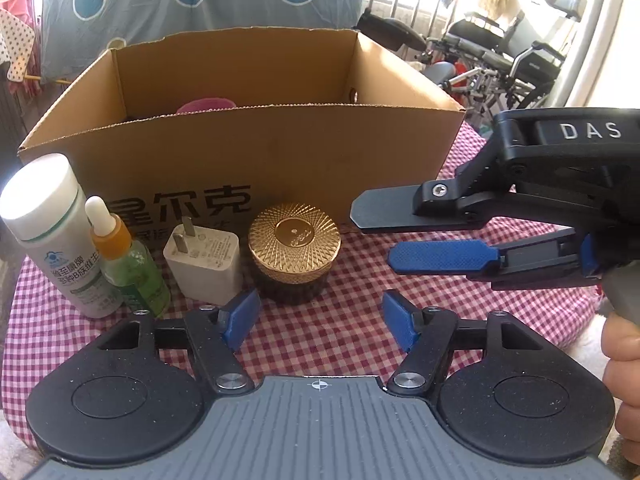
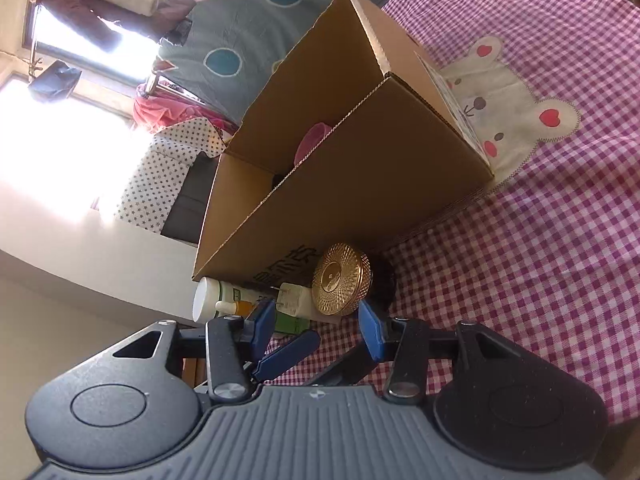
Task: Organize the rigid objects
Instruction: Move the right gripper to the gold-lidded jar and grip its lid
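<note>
An open brown cardboard box [image 1: 256, 148] stands on the surface [image 1: 352, 320], which is covered by a pink-and-white checked cloth. Inside the box, only a pink rounded object [image 1: 206, 105] shows above the near wall. In a row just in front of the box stand a round jar with a gold patterned lid [image 1: 294, 250], a white plug adapter [image 1: 204, 264], a small green dropper bottle [image 1: 128, 260] and a tall white bottle [image 1: 56, 232], the white bottle farthest to the left. The left tool [image 1: 316, 320] hovers near the jar, its blue pads apart and empty. The right tool [image 1: 404, 236] hangs in front of the box, right of the jar, jaws apart, gripping nothing.
</note>
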The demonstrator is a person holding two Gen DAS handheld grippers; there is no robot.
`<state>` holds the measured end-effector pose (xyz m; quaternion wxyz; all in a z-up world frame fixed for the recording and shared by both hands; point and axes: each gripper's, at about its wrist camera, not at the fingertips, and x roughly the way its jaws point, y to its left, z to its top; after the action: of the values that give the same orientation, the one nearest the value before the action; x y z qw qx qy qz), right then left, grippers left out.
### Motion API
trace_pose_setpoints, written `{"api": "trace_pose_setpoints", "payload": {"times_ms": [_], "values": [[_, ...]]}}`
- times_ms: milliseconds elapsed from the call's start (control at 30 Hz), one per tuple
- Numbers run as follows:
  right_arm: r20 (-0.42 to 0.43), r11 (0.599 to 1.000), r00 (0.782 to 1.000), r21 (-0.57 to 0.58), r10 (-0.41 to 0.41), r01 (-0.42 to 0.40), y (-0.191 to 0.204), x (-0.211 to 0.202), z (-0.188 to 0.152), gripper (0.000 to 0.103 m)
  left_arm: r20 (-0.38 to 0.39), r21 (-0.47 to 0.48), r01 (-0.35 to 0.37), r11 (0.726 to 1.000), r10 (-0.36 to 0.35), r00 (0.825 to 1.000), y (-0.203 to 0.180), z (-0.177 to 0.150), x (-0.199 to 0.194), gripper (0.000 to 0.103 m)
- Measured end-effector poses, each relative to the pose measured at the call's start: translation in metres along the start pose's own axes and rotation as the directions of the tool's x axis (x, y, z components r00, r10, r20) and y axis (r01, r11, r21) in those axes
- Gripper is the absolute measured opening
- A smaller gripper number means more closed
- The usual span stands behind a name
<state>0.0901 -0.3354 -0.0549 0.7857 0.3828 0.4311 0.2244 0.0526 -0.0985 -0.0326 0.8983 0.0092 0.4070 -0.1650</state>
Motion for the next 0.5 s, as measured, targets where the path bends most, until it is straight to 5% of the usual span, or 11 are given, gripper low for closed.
{"api": "trace_pose_setpoints", "payload": {"times_ms": [500], "values": [[-0.026,0.985,0.993,-0.132,-0.116,0.111,0.000,0.048,0.031,0.042,-0.012,-0.017,-0.002,1.000,0.001,1.000,0.008,0.007,0.025,0.066]]}}
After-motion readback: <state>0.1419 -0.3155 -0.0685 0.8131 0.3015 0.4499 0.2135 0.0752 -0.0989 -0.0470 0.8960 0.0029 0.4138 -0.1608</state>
